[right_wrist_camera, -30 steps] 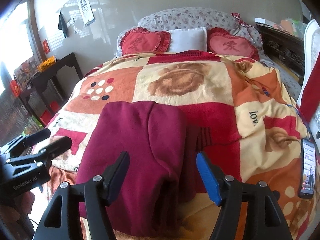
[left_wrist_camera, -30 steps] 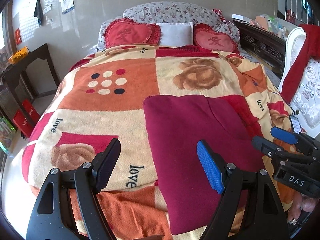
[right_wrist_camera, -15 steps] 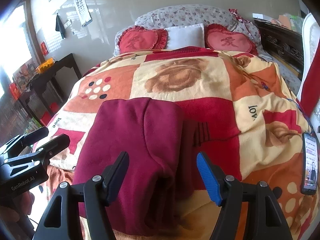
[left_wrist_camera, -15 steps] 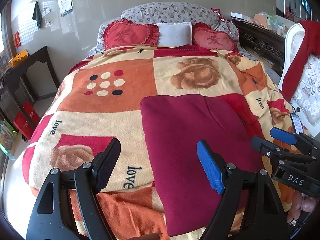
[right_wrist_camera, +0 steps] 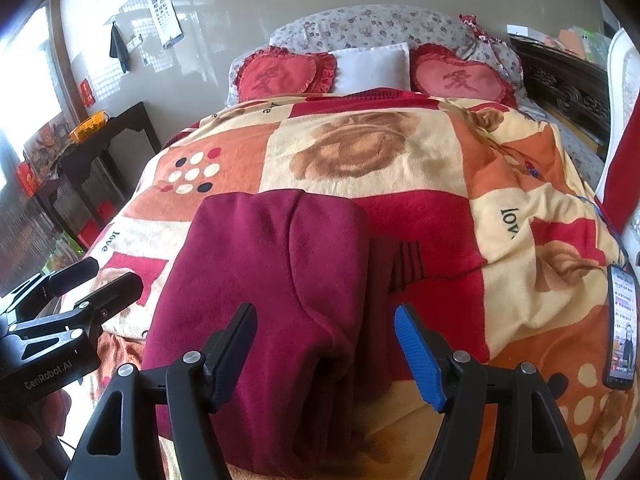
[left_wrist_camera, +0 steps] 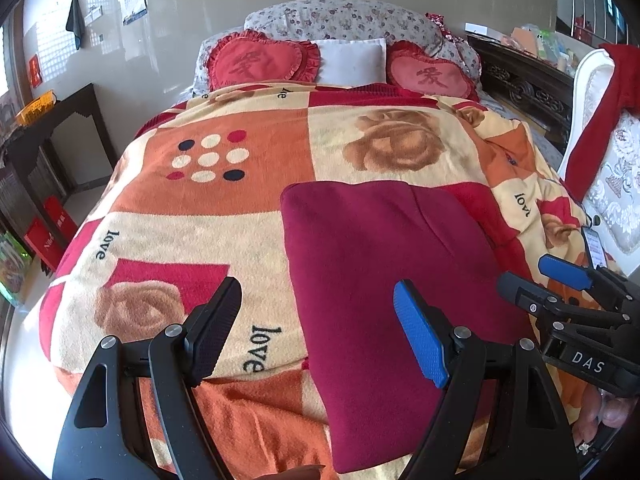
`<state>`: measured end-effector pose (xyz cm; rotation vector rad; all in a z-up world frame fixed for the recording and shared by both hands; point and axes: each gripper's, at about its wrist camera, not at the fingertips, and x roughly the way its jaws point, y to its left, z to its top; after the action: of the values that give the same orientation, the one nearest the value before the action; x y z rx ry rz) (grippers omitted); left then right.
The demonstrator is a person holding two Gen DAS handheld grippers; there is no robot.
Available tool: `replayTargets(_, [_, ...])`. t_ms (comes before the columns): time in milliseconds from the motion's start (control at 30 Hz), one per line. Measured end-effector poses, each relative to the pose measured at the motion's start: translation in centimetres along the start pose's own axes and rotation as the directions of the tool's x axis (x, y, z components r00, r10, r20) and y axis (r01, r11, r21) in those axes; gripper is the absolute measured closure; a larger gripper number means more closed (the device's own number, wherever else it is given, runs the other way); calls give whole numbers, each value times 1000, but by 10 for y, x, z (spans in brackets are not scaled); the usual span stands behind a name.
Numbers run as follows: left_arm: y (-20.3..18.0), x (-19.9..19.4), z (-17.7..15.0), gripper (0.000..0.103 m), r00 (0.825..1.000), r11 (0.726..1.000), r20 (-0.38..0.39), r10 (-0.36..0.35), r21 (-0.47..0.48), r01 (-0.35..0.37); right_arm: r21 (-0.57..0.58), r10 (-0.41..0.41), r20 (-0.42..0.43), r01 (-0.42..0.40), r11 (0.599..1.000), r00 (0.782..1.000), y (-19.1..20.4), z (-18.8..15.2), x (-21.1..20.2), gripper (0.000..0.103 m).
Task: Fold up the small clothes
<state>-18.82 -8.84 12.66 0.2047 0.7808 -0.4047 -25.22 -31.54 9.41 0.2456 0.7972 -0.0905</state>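
A dark red fleece garment (left_wrist_camera: 384, 264) lies folded lengthwise on the patterned blanket (left_wrist_camera: 208, 220) near the bed's foot; it also shows in the right wrist view (right_wrist_camera: 272, 280) with a raised fold down its middle. My left gripper (left_wrist_camera: 318, 320) is open and empty, above the garment's near left edge. My right gripper (right_wrist_camera: 326, 340) is open and empty, above the garment's near right part. Each gripper also shows in the other's view: the right one (left_wrist_camera: 560, 284) and the left one (right_wrist_camera: 88, 284).
A phone (right_wrist_camera: 620, 324) lies on the blanket at the right edge. Heart-shaped cushions (left_wrist_camera: 260, 60) and a white pillow (left_wrist_camera: 352, 58) lie at the head. A dark side table (left_wrist_camera: 52, 128) stands left of the bed, a white chair (left_wrist_camera: 600, 132) on the right.
Both grippers have drawn back and risen slightly; the bed and garment sit a little lower and farther in both views. The garment has not moved. Both jaws stay open.
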Motion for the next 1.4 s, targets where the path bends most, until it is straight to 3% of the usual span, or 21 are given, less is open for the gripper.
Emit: replayTargets(1400, [17,11,-2,24,1000,998,-23,-12,-61,10,-30,-12,-37,11,999,999,22,6,15,33])
